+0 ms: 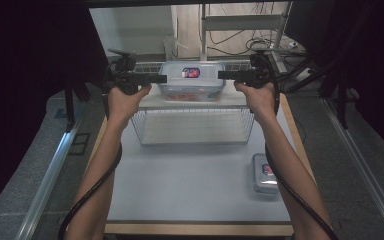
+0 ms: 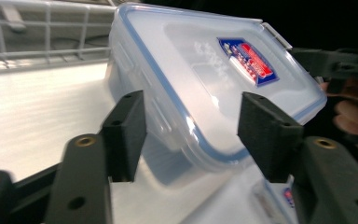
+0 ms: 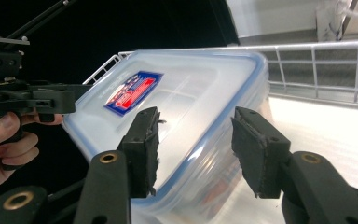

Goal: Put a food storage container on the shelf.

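The box [image 1: 192,80] sits on the rack [image 1: 195,122] top. The left gripper [image 1: 155,78] and right gripper [image 1: 225,75] flank the box, jaws spread, gripping nothing. Judged stage: grasp pending. A lid [image 1: 265,172] lies near the rack.

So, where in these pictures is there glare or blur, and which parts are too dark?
High view: both sides are nearly black, the table evenly lit. Left gripper view: the shelf glares white, the container slightly soft. Right gripper view: background black, container edges blurred.
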The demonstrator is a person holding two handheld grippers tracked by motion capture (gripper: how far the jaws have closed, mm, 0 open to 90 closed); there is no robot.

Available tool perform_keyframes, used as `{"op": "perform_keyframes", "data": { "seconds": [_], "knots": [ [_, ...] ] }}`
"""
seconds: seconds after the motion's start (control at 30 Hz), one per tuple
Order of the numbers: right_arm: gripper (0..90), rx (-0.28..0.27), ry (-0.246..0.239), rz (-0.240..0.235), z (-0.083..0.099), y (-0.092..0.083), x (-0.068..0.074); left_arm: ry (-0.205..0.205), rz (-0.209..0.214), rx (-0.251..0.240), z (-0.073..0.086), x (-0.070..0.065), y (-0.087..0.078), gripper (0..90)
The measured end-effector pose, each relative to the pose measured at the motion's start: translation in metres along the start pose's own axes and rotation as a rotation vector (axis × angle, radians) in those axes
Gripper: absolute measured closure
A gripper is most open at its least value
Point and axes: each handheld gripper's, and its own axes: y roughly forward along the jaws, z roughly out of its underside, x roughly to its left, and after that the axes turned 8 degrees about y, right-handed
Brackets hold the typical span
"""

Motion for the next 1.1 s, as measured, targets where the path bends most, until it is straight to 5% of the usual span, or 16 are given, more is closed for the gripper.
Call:
{"op": "perform_keyframes", "data": {
  "seconds": [0.33,0.67,0.93,1.1],
  "knots": [
    [57.3,-0.024,-0.149,0.049,0.005,-0.012,0.015,0.094,-0.015,-0.092,0.011,-0.015,-0.018,42.9],
    [89.5,-0.035,-0.295,0.031,0.042,-0.032,0.031,0.201,-0.022,-0.127,0.054,-0.034,-0.035,40.6],
    [89.9,0.046,-0.33,0.045,0.062,-0.01,0.026,0.35,-0.119,-0.076,0.096,-0.055,-0.032,20.9],
    [89.9,0.045,-0.317,0.06,0.06,-0.005,0.02,0.378,-0.122,-0.061,0.116,-0.063,-0.03,17.7]
  ]
}}
